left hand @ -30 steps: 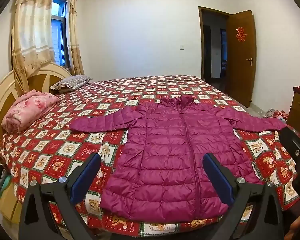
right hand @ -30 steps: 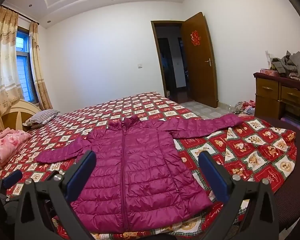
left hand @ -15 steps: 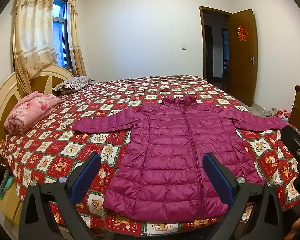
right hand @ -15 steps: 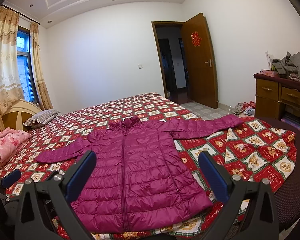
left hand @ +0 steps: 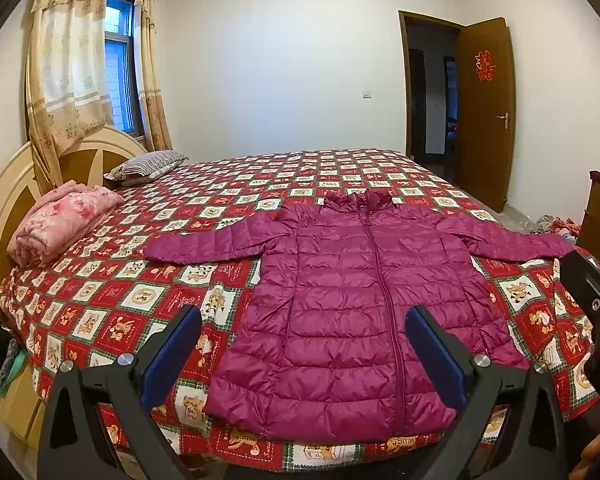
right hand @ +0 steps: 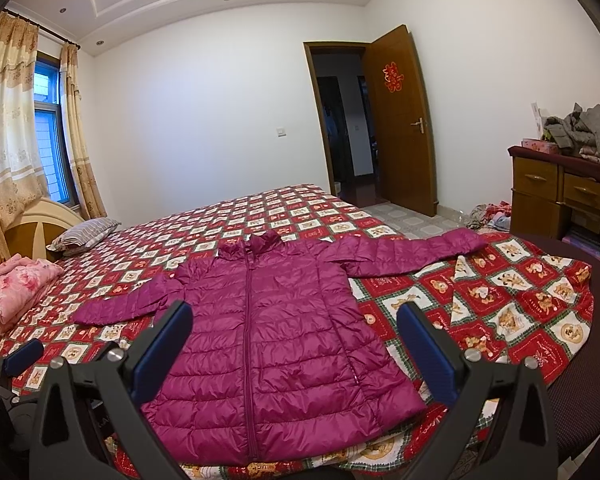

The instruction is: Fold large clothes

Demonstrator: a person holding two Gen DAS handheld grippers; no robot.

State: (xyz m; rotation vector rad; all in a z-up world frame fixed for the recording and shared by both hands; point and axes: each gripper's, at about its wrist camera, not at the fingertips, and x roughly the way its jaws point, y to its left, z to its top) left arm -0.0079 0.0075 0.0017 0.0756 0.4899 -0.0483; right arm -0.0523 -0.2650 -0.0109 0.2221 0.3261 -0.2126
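A magenta quilted puffer jacket [left hand: 360, 292] [right hand: 268, 336] lies flat and zipped on the bed, front up, collar away from me, both sleeves spread sideways. Its hem reaches the bed's near edge. My left gripper [left hand: 304, 316] hovers open above the hem, nothing between its blue pads. My right gripper [right hand: 294, 312] is also open and empty, held over the lower half of the jacket. In the left wrist view part of the right gripper shows at the right edge, and the left gripper's tip shows at the far left of the right wrist view.
The bed carries a red patterned quilt [left hand: 112, 308] [right hand: 512, 300]. A folded pink blanket [left hand: 60, 220] and a striped pillow [left hand: 148, 164] lie by the headboard. A wooden dresser [right hand: 568, 196] with piled clothes stands right; a door [right hand: 400, 120] is open behind.
Both grippers stay open. The left wrist view has shifted slightly, so the jacket sits a little farther right and lower in frame; the right view is nearly unchanged.
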